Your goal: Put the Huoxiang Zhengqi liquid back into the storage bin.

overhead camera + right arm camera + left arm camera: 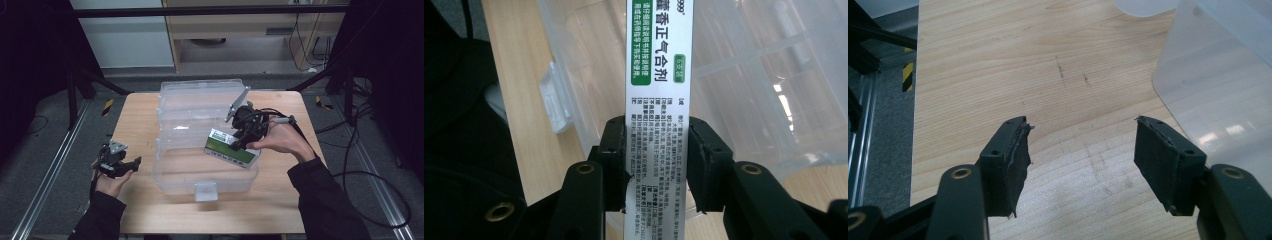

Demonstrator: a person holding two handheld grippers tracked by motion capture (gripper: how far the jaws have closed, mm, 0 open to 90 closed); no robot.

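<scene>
Right gripper (239,141), centre-right of the high view, is clamped on a green-and-white medicine box (232,148). In the right gripper view the two black pads press the box's narrow sides, with the box (659,75) running straight up the frame away from the jaws; its long axis lies in line with the gripper's reach.

The box is carried over the open clear plastic bin (170,172) at the middle of the table (280,205). In the high view it sits tilted above the bin's right half, its long axis slanting from upper left to lower right, its lower right corner at or over the right rim. Whether it already touches the bin floor cannot be told. The bin's lid (200,92) stands open toward the top of the frame; the latch tab (205,190) faces the bottom edge.

Left gripper (120,162), lower left of the high view, is off the bin, well apart from the box. Its jaws stand wide with only bare tabletop between them in the left gripper view (1080,165); the bin wall (1218,90) is at the right of that frame.

Judgement: the right hand is the nearer and already has the load. The coming move looks like lowering the box toward the frame's left and down, so its length settles inside the bin walls rather than across the right rim.
</scene>
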